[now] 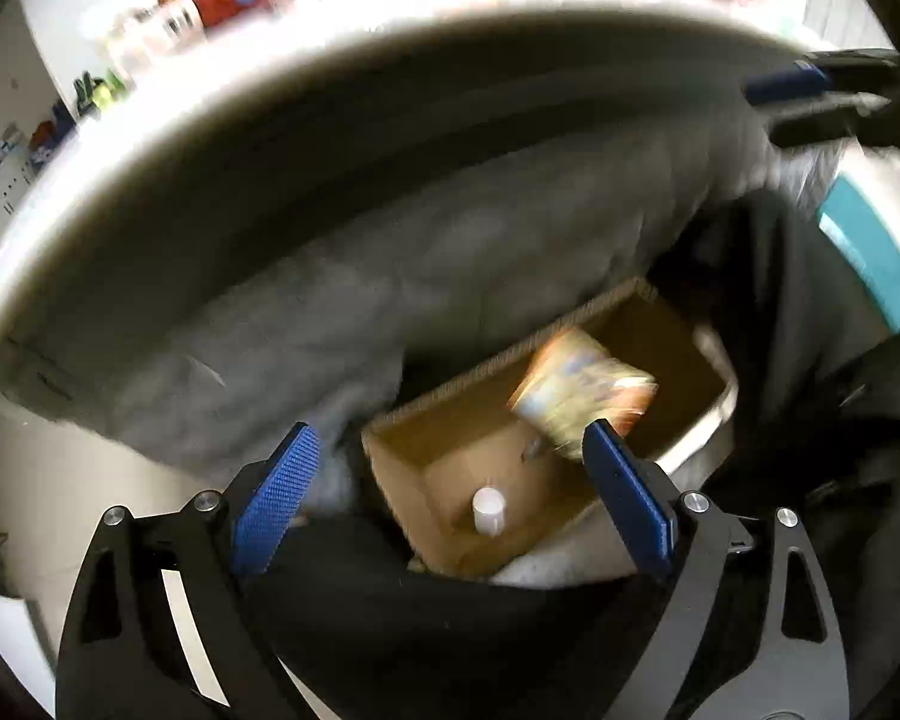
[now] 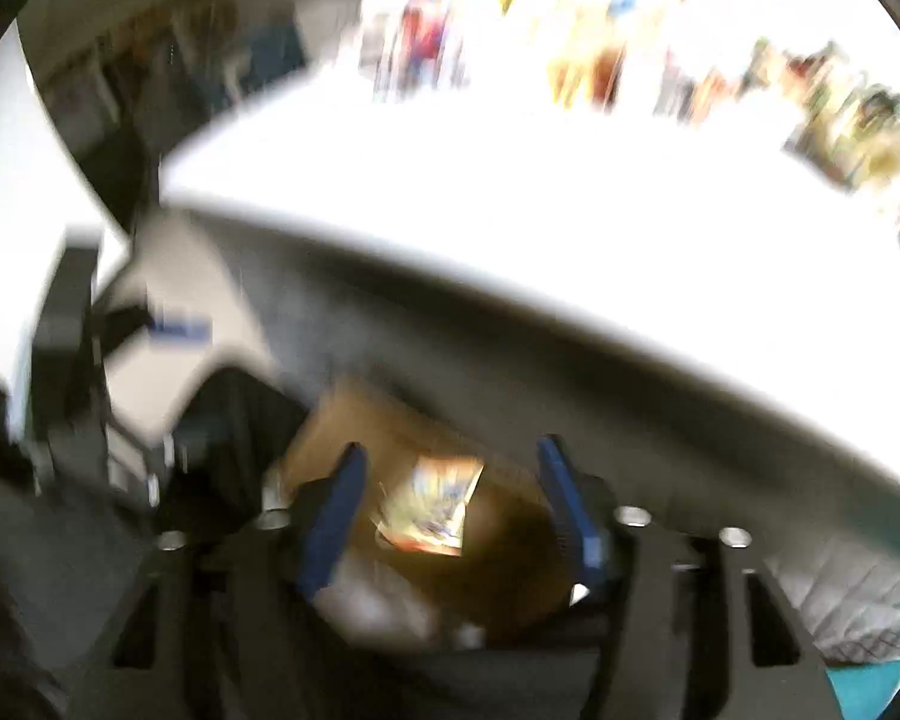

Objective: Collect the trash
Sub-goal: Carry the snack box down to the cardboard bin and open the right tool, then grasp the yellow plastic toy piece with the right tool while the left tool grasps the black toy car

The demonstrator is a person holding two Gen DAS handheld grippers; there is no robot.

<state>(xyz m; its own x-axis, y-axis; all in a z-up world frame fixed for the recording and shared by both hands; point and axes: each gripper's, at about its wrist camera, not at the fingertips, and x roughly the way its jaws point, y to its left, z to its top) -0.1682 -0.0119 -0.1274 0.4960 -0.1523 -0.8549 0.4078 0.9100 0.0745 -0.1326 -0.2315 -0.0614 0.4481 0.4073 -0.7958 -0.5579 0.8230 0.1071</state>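
An open cardboard box (image 1: 450, 438) sits low, below the table edge, among grey and black fabric. A small white bottle (image 1: 488, 509) stands on its floor. A colourful wrapper (image 1: 582, 393), blurred, is in the air inside the box, touching no finger. My left gripper (image 1: 450, 450) is open and empty above the box. In the right wrist view the same box (image 2: 360, 420) and wrapper (image 2: 432, 504) show between the fingers of my right gripper (image 2: 450, 468), which is open and empty above them. Both views are motion-blurred.
A white round table (image 1: 270, 78) arches over the box, with many colourful items along its far side (image 2: 510, 30). Grey quilted fabric (image 1: 390, 276) and black fabric (image 1: 810, 360) surround the box. The right gripper shows at the top right of the left wrist view (image 1: 810, 90).
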